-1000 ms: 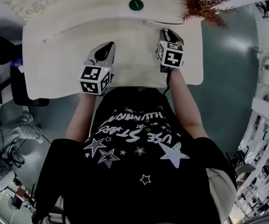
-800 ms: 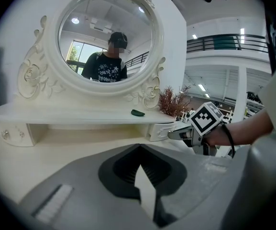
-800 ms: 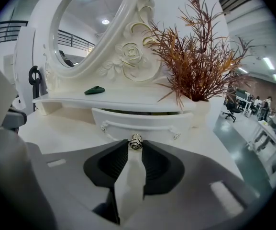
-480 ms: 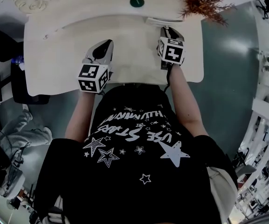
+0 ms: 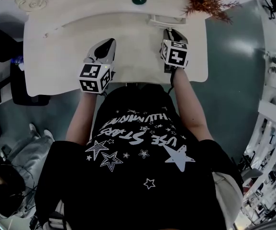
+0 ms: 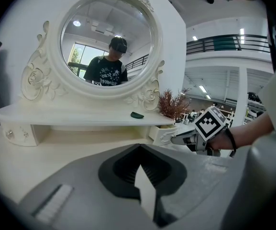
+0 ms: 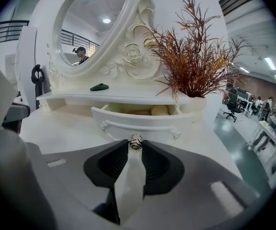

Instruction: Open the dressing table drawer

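Observation:
The white dressing table carries a small drawer at its back right, under the shelf. The drawer stands pulled partly out, and beige items show inside it. In the right gripper view my right gripper is shut on the drawer's metal knob. From the head view this right gripper points at the drawer. My left gripper hovers over the tabletop's middle. Seen in its own view, the left gripper is shut with nothing in it.
A round mirror in a carved frame rises behind the shelf. A small green object lies on the shelf and a dried reddish plant stands at its right end. A second small drawer sits at the left end. A person crouches at the lower left.
Both grippers stay almost where they were, the right one still at the drawer. The bystander at the lower left has shifted position.

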Action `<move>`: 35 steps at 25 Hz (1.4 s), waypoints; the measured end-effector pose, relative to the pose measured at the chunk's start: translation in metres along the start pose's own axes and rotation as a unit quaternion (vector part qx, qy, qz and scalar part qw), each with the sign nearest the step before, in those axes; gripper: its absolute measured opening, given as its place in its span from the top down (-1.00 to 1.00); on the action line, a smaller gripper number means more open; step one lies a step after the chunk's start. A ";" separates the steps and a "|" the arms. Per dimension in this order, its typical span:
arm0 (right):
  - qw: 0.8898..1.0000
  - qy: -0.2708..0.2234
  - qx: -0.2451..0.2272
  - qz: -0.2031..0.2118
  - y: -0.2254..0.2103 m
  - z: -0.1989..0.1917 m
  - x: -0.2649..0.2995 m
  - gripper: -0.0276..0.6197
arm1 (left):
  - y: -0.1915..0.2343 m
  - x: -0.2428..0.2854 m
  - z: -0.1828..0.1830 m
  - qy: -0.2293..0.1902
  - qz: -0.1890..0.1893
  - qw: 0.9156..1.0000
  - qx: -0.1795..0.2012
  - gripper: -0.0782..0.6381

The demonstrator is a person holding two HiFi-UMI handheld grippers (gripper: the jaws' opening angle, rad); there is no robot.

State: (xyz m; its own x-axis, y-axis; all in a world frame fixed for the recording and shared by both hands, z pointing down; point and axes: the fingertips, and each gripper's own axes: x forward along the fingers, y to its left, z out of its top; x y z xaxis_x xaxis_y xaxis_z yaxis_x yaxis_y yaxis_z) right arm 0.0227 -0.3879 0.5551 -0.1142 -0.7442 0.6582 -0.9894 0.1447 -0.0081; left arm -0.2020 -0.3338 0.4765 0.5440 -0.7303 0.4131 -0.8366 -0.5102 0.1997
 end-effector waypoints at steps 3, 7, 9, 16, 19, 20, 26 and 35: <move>1.000 0.002 0.003 0.001 0.001 -0.005 -0.006 0.54 | -0.004 -0.004 -0.001 0.000 0.001 1.000 0.000 0.78; 1.000 0.002 0.006 0.004 0.003 -0.012 -0.012 0.54 | -0.008 -0.009 -0.005 0.001 0.002 1.000 0.001 0.78; 1.000 0.002 0.006 0.004 0.004 -0.015 -0.015 0.54 | -0.011 -0.011 -0.006 0.000 0.002 1.000 0.001 0.78; 1.000 0.000 0.007 0.006 0.005 -0.023 -0.027 0.54 | -0.024 -0.021 -0.010 -0.001 0.004 1.000 0.002 0.78; 1.000 -0.001 0.007 0.007 0.006 -0.025 -0.031 0.54 | -0.026 -0.024 -0.011 -0.001 0.005 1.000 0.000 0.78; 1.000 -0.001 0.008 0.007 0.006 -0.026 -0.032 0.54 | -0.027 -0.025 -0.012 -0.001 0.004 1.000 -0.001 0.78; 1.000 -0.003 0.008 0.007 0.005 -0.028 -0.034 0.54 | -0.030 -0.027 -0.013 -0.002 0.006 1.000 -0.001 0.78; 0.999 -0.023 0.013 0.030 0.004 -0.023 -0.046 0.39 | -0.038 -0.041 -0.013 -0.008 0.037 0.999 -0.008 0.78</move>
State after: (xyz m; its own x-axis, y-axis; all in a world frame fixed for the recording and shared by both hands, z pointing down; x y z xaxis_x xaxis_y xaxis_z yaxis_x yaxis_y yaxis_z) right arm 0.0259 -0.3384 0.5422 -0.1760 -0.7636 0.6212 -0.9828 0.1724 -0.0666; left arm -0.1928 -0.2785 0.4636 0.4809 -0.7732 0.4134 -0.8757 -0.4467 0.1832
